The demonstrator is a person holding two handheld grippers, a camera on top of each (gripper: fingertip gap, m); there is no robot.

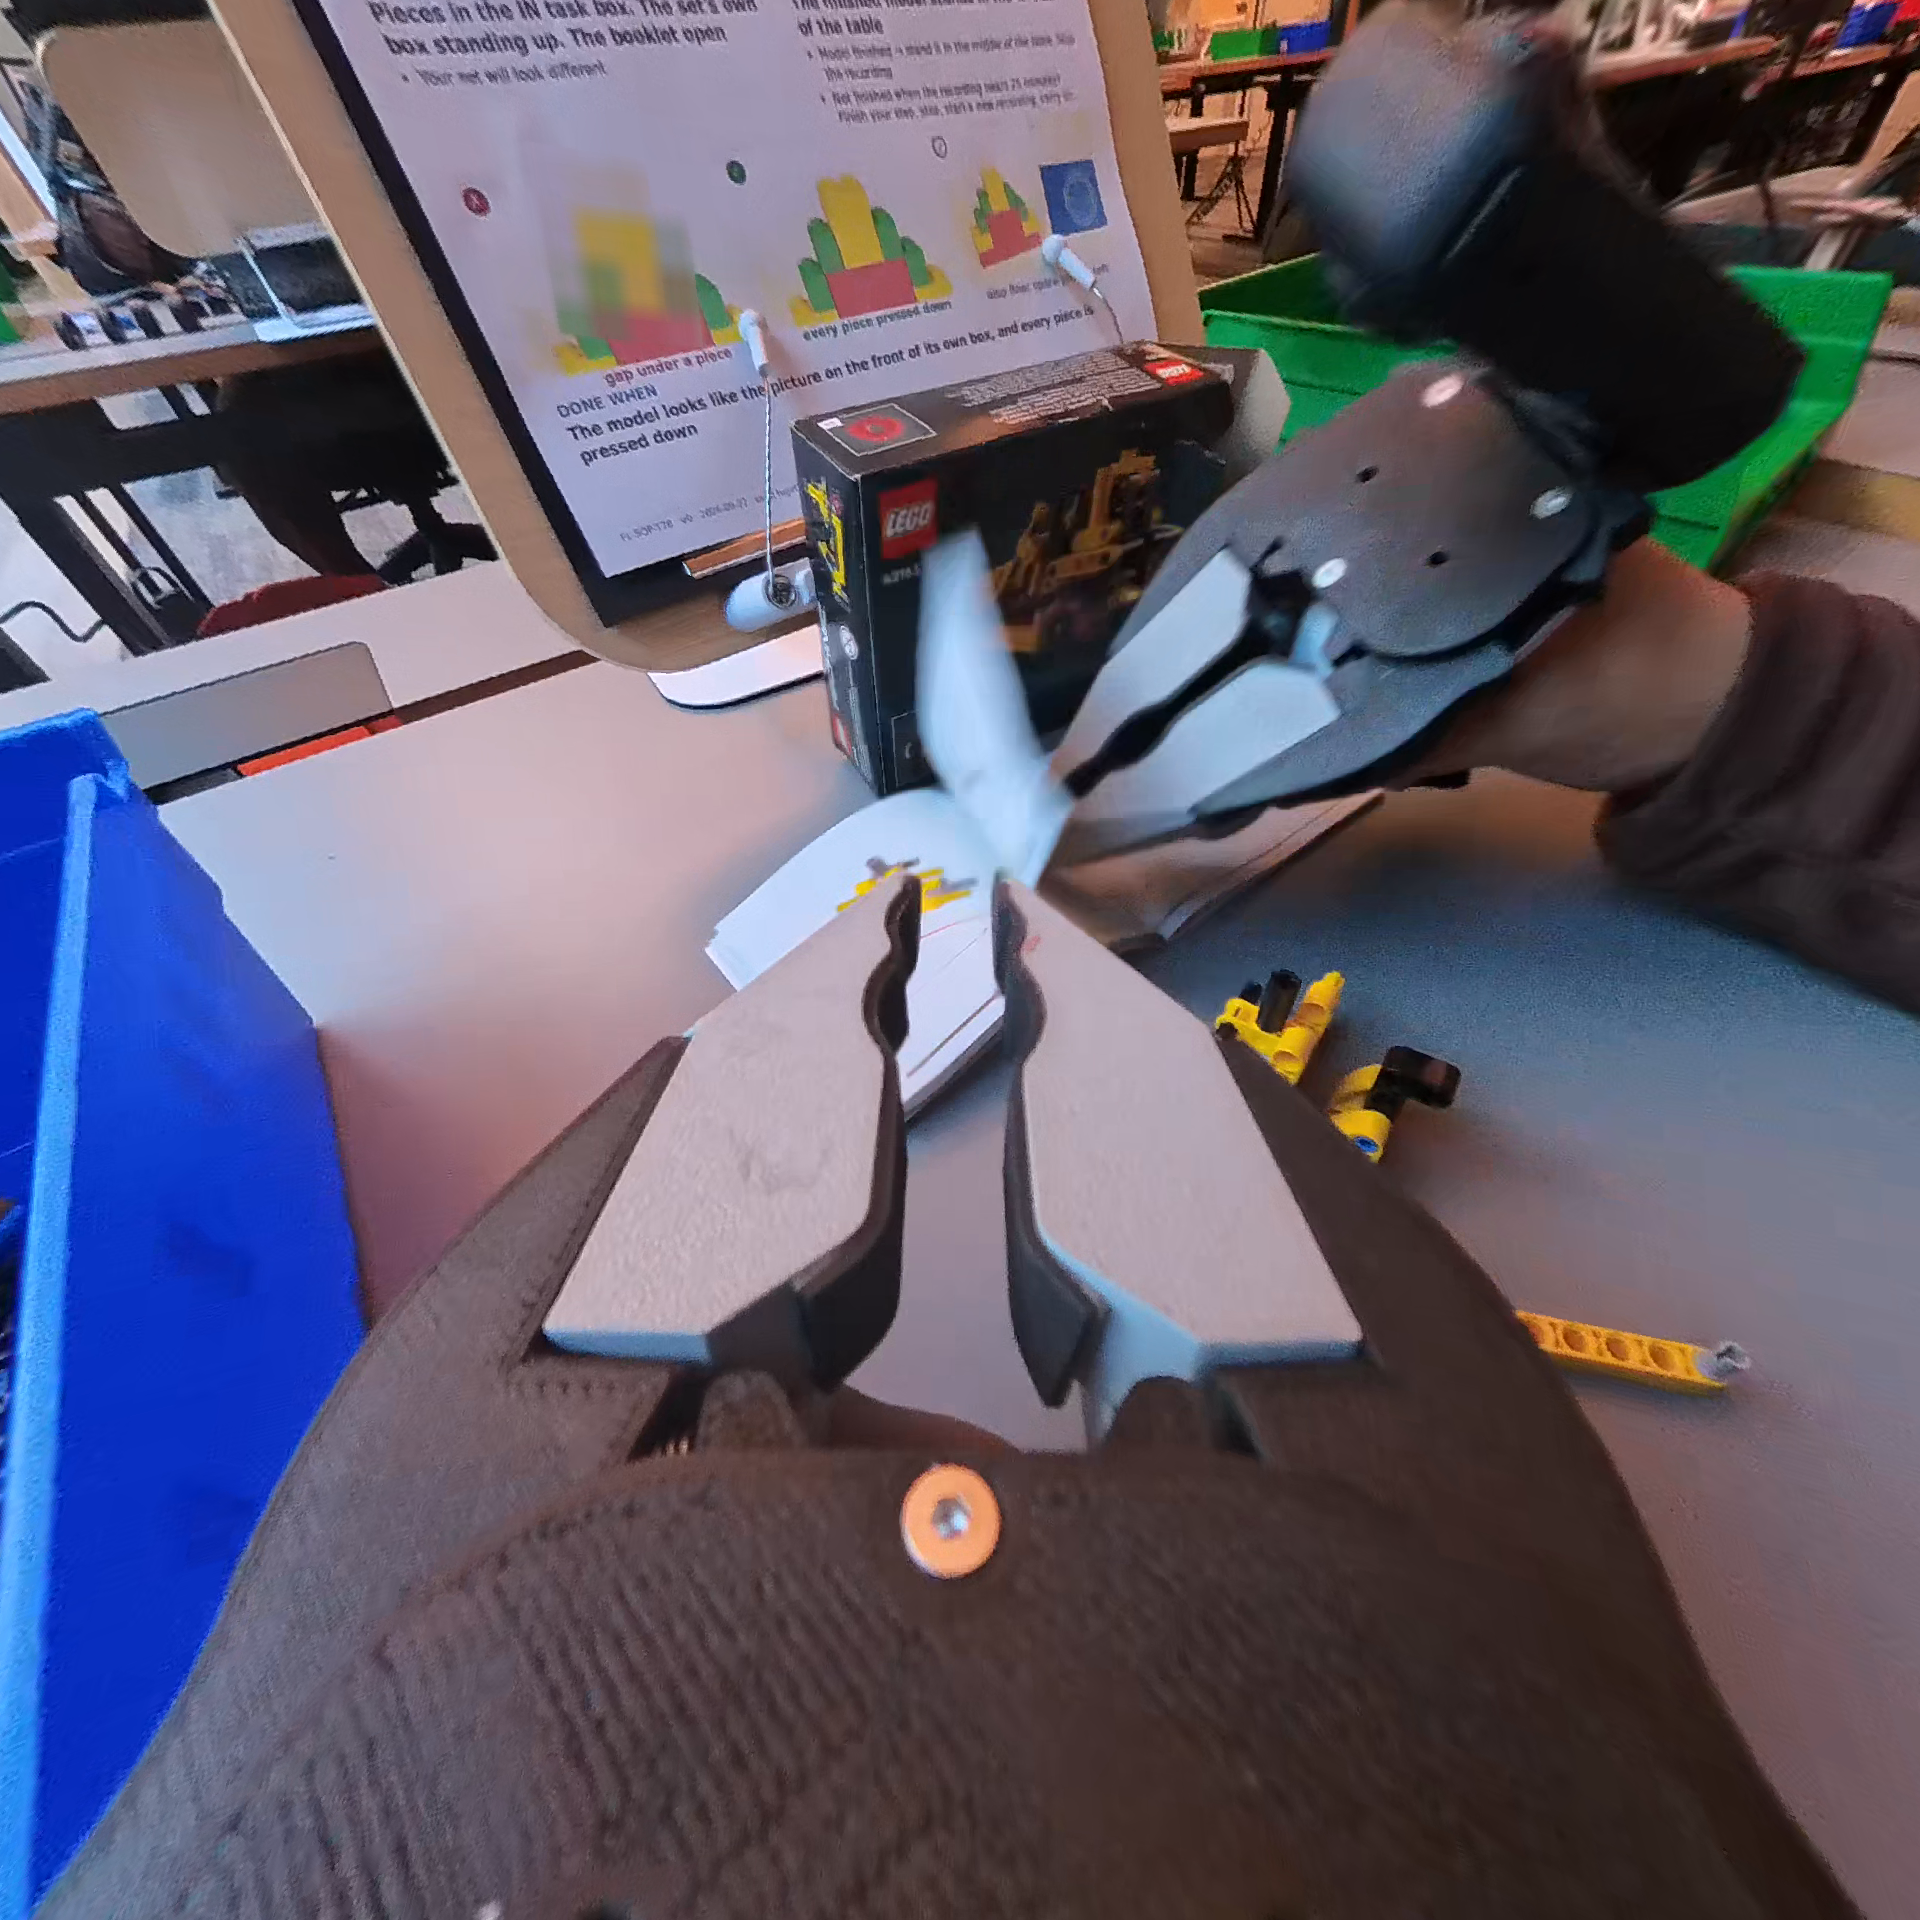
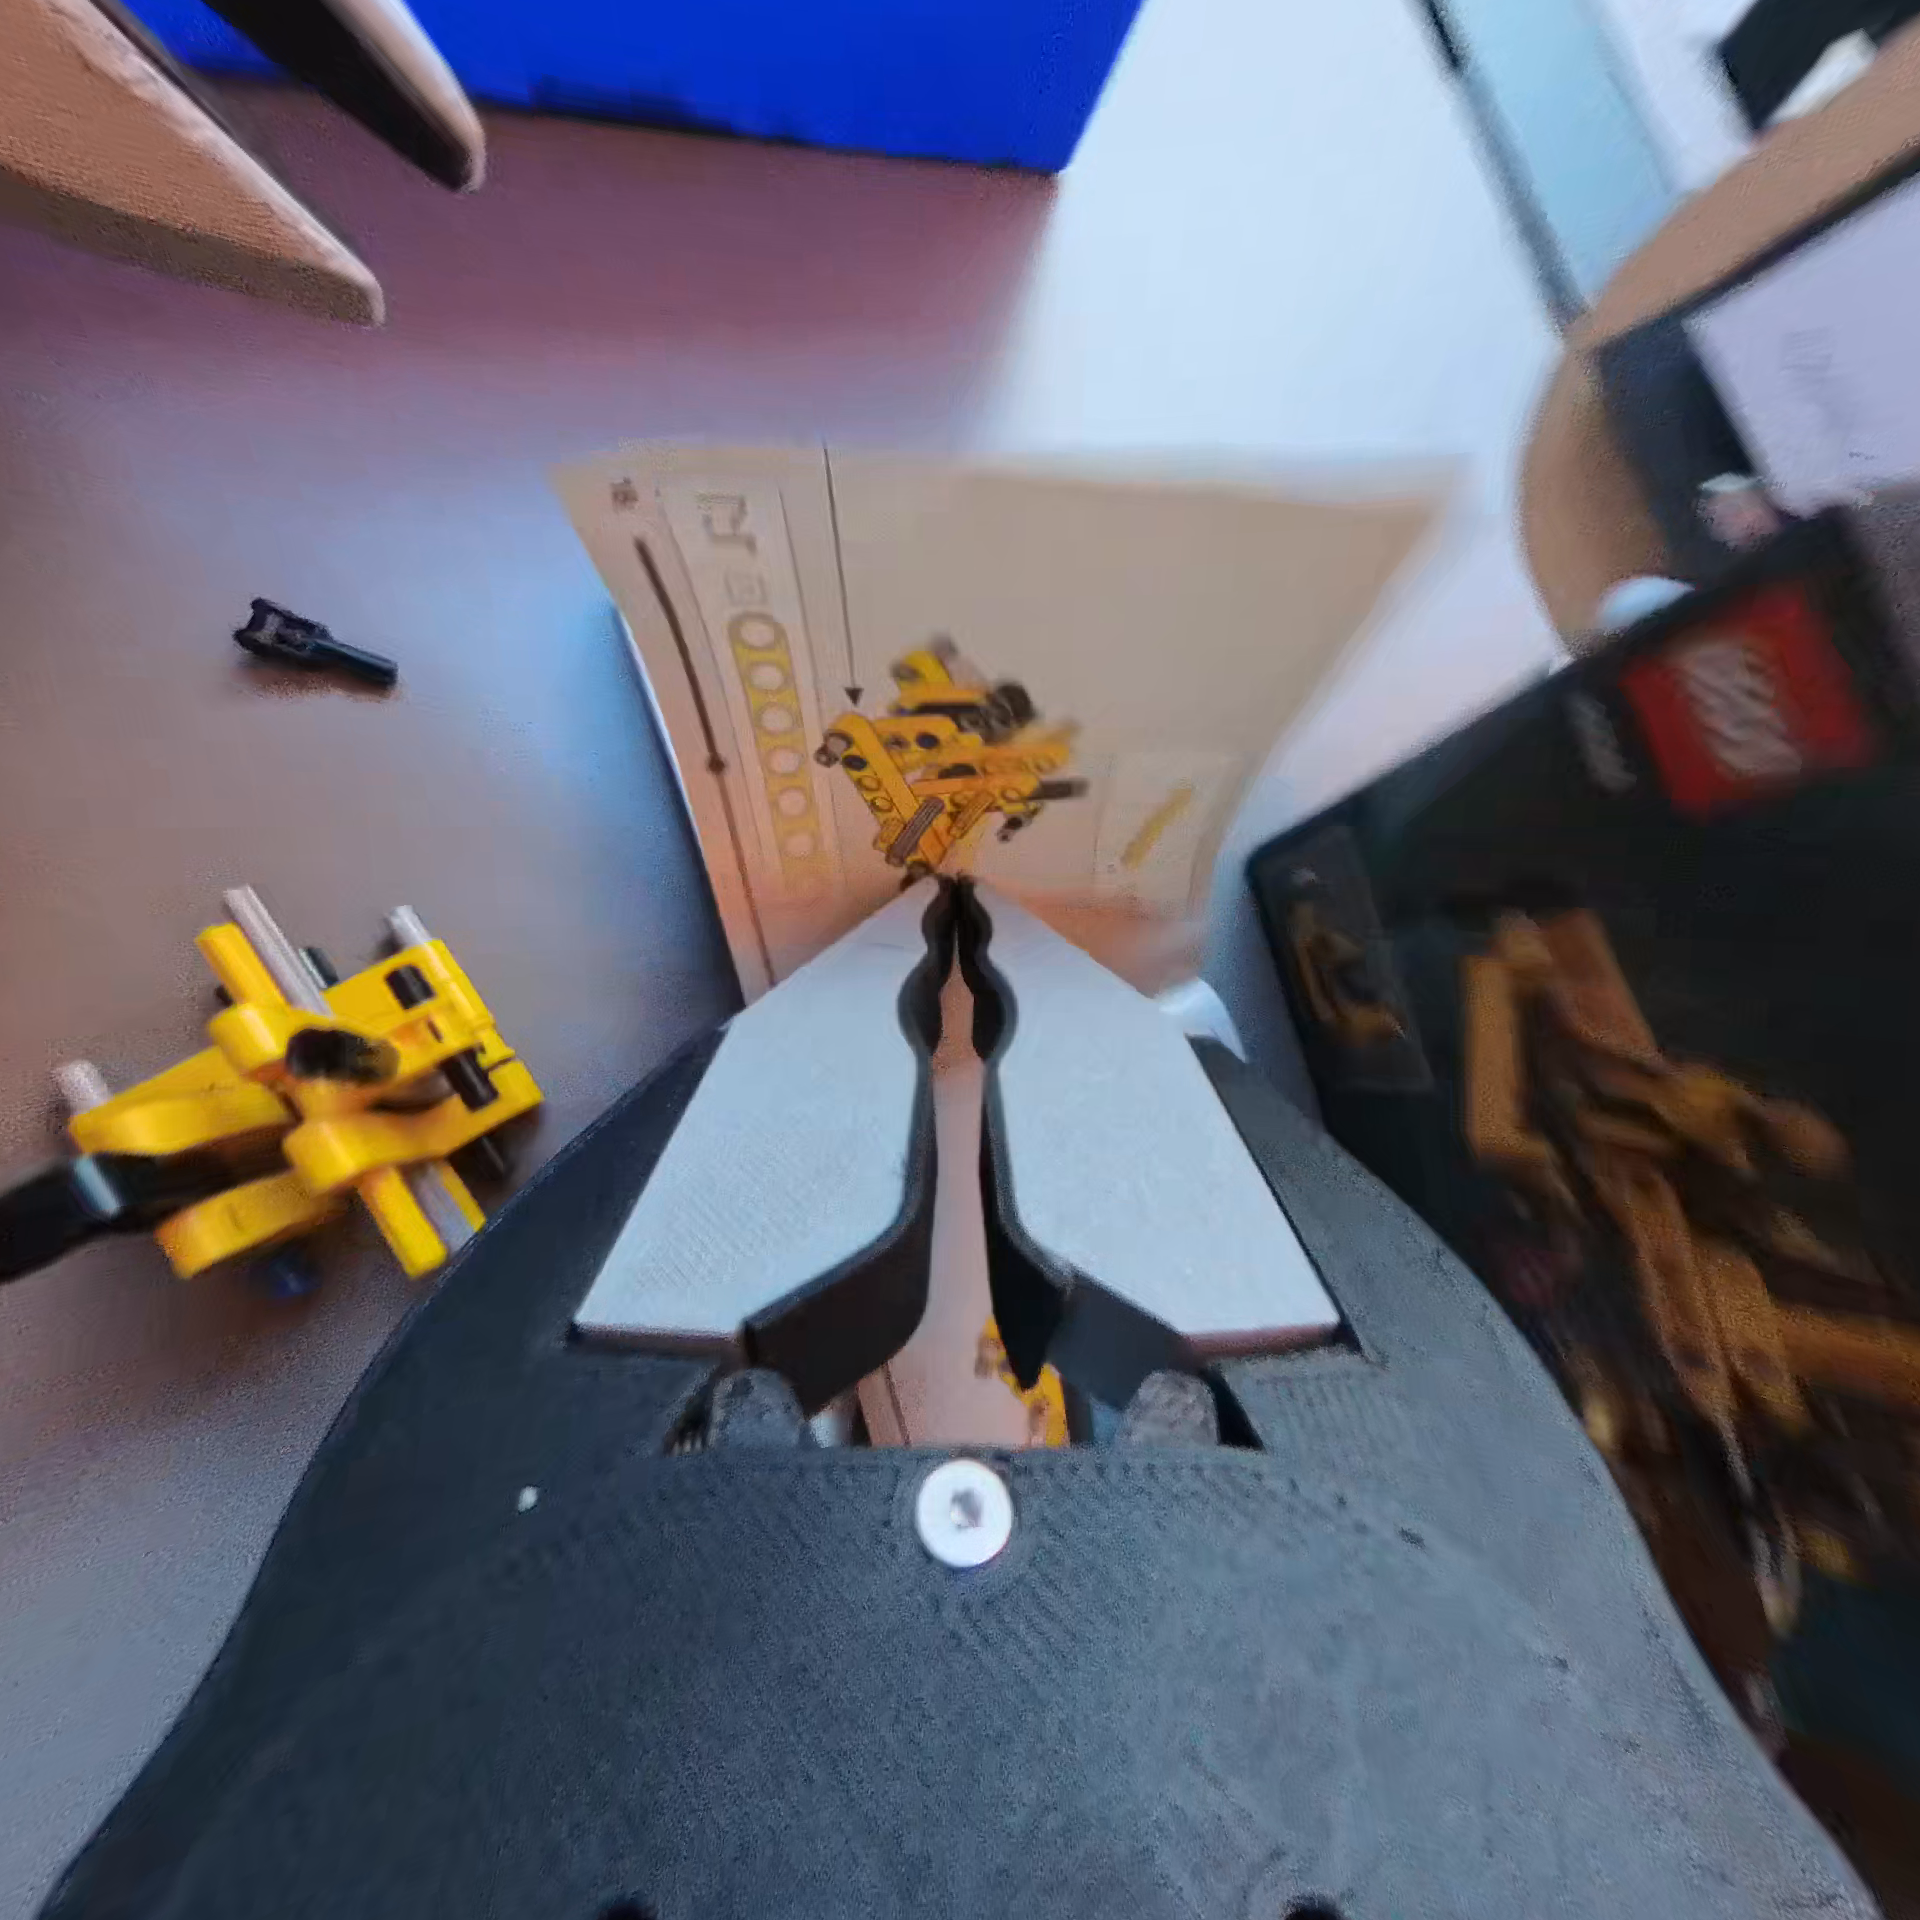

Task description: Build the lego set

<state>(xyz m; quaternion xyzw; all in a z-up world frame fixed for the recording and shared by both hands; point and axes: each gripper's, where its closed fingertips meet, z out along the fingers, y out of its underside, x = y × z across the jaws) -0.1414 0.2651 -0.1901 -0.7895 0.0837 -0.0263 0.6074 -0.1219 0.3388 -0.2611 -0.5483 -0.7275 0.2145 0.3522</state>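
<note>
The instruction booklet (image 1: 810,914) lies open on the grey table in front of the black LEGO box (image 1: 997,561). My right gripper (image 2: 954,888) is shut on one page (image 2: 1039,582) and holds it lifted; in the left wrist view this gripper (image 1: 1060,790) comes in from the right with the blurred page (image 1: 977,686) standing up. My left gripper (image 1: 956,894) hovers just above the booklet, jaws a little apart and empty. Small yellow and black assemblies (image 1: 1283,1023) (image 1: 1382,1101) lie right of the booklet; they also show in the right wrist view (image 2: 301,1081).
A yellow beam (image 1: 1621,1351) lies near the right. A loose black pin (image 2: 312,644) lies on the table. A blue bin (image 1: 156,1143) stands at the left, a green bin (image 1: 1766,416) at the back right. An instruction board (image 1: 727,260) stands behind the box (image 2: 1610,1039). About 11 cm separates my left fingertips from my right. Between my left fingertips and the loose black pin (image 2: 312,644) there is roughly 10 cm.
</note>
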